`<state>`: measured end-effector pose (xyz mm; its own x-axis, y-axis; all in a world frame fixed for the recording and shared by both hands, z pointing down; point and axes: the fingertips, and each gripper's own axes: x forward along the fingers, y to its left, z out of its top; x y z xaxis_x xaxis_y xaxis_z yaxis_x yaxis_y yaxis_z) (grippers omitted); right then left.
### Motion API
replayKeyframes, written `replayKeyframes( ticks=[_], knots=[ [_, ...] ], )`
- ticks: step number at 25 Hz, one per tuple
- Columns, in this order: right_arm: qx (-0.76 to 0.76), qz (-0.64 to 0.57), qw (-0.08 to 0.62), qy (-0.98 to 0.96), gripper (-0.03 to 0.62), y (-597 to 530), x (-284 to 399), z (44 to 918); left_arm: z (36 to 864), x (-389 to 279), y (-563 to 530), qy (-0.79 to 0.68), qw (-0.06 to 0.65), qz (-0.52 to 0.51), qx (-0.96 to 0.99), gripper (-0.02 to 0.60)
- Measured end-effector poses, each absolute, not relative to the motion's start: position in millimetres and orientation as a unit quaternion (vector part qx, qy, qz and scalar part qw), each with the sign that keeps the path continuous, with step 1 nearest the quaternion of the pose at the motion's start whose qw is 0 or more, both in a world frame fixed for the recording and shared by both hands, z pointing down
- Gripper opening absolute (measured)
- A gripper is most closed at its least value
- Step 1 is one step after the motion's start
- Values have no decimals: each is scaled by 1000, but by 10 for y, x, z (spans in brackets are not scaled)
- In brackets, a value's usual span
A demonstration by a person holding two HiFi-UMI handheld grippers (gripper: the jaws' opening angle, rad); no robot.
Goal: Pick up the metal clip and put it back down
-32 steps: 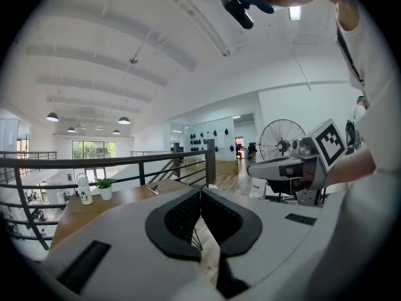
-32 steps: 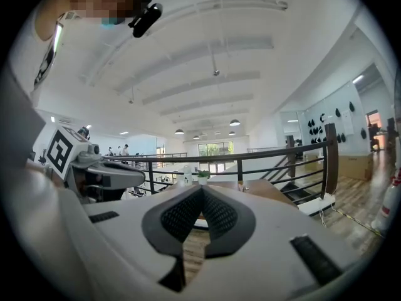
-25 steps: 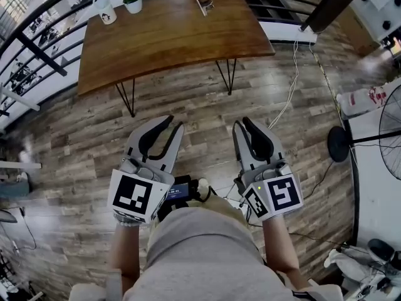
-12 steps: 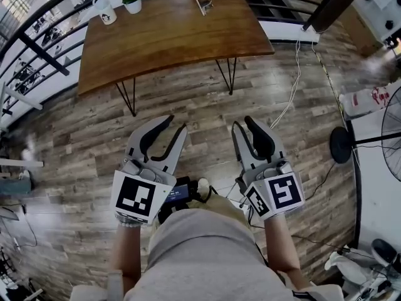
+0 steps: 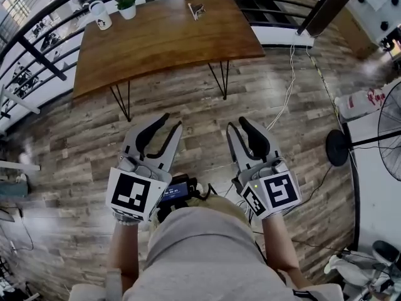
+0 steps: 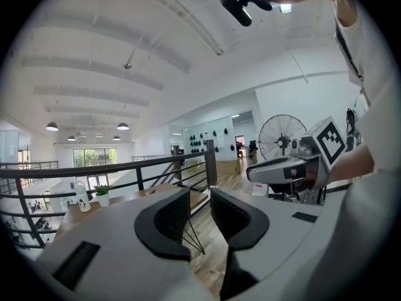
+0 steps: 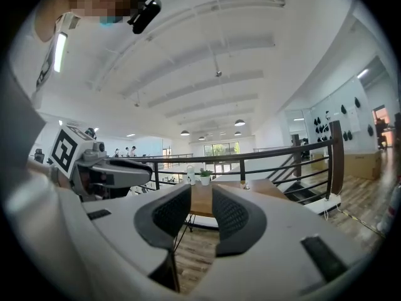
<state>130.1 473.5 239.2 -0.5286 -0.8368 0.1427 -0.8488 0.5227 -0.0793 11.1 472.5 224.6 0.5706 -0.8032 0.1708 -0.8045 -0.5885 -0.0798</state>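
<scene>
While the clip [image 5: 197,9] lies near the far edge of the worktop [image 5: 163,42], right of centre, the left tool [image 5: 172,121] and right tool [image 5: 237,123] hang over the floor [image 5: 75,137], well short of it. Both tools' jaws have just been opening and stand spread, with nothing between them.

**Both grippers held forward, jaws parted and empty**

The person holds the left gripper [image 5: 172,121], a grey plastic two-jaw tool with black ribbed pads, and the matching right gripper [image 5: 237,123] side by side in front of the torso [image 5: 200,256]. The two are near each other but apart, and both point forward, almost level. The left forearm [image 5: 124,253] and right forearm [image 5: 280,246] run back close along the body. On each gripper a black-and-white marker cube [image 5: 133,195] sits at the hand end, facing up. Both pairs of jaws have just been opening and stand apart, with nothing between the pads.
</scene>
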Motion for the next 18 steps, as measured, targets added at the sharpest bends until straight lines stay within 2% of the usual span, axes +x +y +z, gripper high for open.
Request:
replayKeyframes(
  ticks=[18],
  knots=[
    [507,75,38,-858,112,4340,1427,2490,2215,105,4286,-453,-19,102,885,104]
  ],
)
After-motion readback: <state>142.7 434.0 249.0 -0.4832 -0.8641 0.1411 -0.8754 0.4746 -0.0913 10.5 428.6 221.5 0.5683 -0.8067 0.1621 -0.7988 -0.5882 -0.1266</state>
